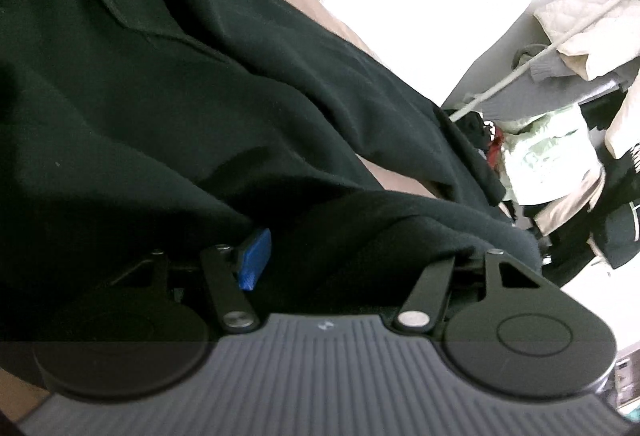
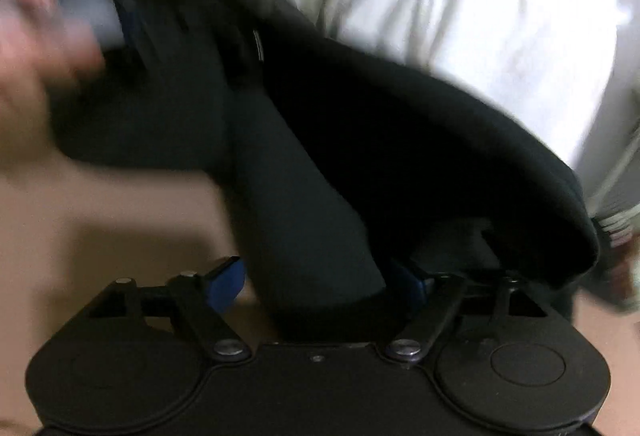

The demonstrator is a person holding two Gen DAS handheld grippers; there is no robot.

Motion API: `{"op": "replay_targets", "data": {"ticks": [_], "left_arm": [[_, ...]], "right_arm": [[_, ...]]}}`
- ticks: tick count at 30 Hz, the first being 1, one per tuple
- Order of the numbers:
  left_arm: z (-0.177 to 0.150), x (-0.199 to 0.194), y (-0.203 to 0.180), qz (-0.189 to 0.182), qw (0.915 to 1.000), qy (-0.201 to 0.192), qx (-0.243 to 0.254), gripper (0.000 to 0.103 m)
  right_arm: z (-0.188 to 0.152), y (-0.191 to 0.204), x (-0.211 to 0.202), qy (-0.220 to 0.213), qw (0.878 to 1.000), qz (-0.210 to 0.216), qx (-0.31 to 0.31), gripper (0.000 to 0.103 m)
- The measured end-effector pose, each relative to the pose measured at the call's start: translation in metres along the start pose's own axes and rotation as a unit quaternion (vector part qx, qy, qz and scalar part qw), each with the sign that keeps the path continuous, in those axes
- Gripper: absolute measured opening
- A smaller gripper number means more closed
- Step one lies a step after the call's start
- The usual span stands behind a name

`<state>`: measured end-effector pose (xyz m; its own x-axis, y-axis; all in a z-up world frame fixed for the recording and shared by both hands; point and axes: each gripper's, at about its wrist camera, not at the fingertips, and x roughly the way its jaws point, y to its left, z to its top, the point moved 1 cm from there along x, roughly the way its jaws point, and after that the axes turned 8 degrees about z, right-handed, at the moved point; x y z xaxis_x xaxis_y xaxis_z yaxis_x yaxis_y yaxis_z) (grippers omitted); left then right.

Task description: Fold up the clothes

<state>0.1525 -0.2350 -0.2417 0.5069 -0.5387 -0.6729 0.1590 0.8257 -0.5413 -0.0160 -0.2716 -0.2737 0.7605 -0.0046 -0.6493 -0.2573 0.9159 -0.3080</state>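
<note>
Left wrist view shows us the dark green sweatshirt (image 1: pixel 168 84) heaped over a tan bench (image 1: pixel 312 4), its thick knit falling in broad, soft folds with a stitched seam running across the upper part. We judge it limp and fairly weighty for cloth, not slippery and in no way fragile; it will sag wherever it is unsupported, so we would take it at a firm seam or hem edge, with two holds well apart.

Our left claw (image 1: pixel 356 256) stands partly open, one blue pad (image 1: pixel 256 256) showing and the other buried under a fold, so fabric lies across the gap without being pinched.

From the right wrist, our right claw (image 2: pixel 320 278) is also parted, a long band of the same garment (image 2: pixel 304 196), possibly a sleeve though blur makes us unsure, lying between its blue pads (image 2: pixel 226 278) unclamped.

Beyond hangs pale cloth (image 2: pixel 500 36), and a cluttered rack of light clothing (image 1: pixel 576 36) stands off to the side.
</note>
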Motion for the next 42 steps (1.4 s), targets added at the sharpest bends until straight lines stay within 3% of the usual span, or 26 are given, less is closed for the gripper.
{"op": "replay_targets", "data": {"ticks": [1,2,3,8,10,12,15,17,20,22,23,25,27,30,31,32,35,37,39,42], "left_arm": [[-0.001,-0.003,-0.002,0.006,0.9999,-0.006,0.006,0.060],[-0.001,-0.006,-0.003,0.012,0.9998,-0.013,0.012,0.060],[-0.001,-0.011,-0.004,0.018,0.9995,-0.022,0.015,0.060],[-0.001,-0.031,-0.005,0.010,0.9992,-0.035,0.015,0.063],[-0.005,-0.036,-0.007,0.012,0.9992,-0.033,0.021,0.063],[-0.010,-0.039,-0.012,0.008,0.9991,-0.023,0.034,0.064],[-0.023,-0.044,-0.027,0.013,0.9963,-0.001,0.085,0.064],[-0.033,-0.045,-0.040,0.034,0.9914,-0.001,0.127,0.064],[-0.045,-0.044,-0.054,0.055,0.9837,0.004,0.171,0.064],[-0.052,-0.042,-0.059,0.065,0.9797,0.013,0.189,0.065],[-0.055,-0.040,-0.061,0.072,0.9770,0.015,0.200,0.066],[-0.059,-0.036,-0.062,0.099,0.9712,0.010,0.216,0.066],[-0.057,-0.038,-0.058,0.124,0.9674,-0.022,0.220,0.065],[-0.051,-0.043,-0.052,0.157,0.9608,-0.066,0.219,0.041],[-0.047,-0.042,-0.050,0.163,0.9606,-0.065,0.215,0.025],[-0.044,-0.041,-0.049,0.172,0.9600,-0.058,0.213,0.020],[-0.048,-0.038,-0.055,0.216,0.9453,-0.049,0.239,0.018],[-0.055,-0.040,-0.059,0.228,0.9383,-0.056,0.254,0.017],[-0.051,-0.050,-0.057,0.207,0.9468,-0.076,0.234,0.015],[-0.035,-0.077,-0.048,0.153,0.9643,-0.129,0.173,0.012]], "right_arm": [[-0.001,-0.001,0.004,0.005,1.000,-0.017,-0.002,0.041],[0.000,-0.010,0.000,0.004,1.000,-0.014,0.018,0.023],[0.003,-0.021,-0.008,0.000,0.999,-0.017,0.039,0.011],[0.015,-0.095,-0.091,-0.034,0.988,-0.094,0.121,0.009],[0.015,-0.131,-0.122,-0.035,0.978,-0.153,0.135,0.009],[0.007,-0.168,-0.138,-0.021,0.973,-0.177,0.143,0.009],[-0.018,-0.226,-0.141,-0.007,0.973,-0.129,0.191,0.011],[-0.050,-0.258,-0.125,0.031,0.970,-0.050,0.235,0.019],[-0.112,-0.286,-0.096,0.091,0.930,0.029,0.355,0.019],[-0.138,-0.288,-0.087,0.101,0.902,0.039,0.417,0.019],[-0.141,-0.290,-0.089,0.095,0.899,0.041,0.426,0.019],[-0.132,-0.292,-0.100,0.078,0.900,0.052,0.427,0.022],[-0.121,-0.291,-0.116,0.051,0.903,0.072,0.421,0.027],[-0.118,-0.282,-0.141,-0.006,0.905,0.134,0.405,0.031],[-0.120,-0.279,-0.142,0.002,0.906,0.140,0.401,0.038],[-0.122,-0.276,-0.140,0.022,0.908,0.138,0.395,0.041],[-0.128,-0.258,-0.124,0.117,0.924,0.113,0.347,0.042],[-0.135,-0.249,-0.117,0.153,0.931,0.107,0.315,0.042],[-0.129,-0.237,-0.122,0.153,0.943,0.102,0.279,0.047],[-0.112,-0.220,-0.145,0.100,0.961,0.126,0.223,0.052]]}}
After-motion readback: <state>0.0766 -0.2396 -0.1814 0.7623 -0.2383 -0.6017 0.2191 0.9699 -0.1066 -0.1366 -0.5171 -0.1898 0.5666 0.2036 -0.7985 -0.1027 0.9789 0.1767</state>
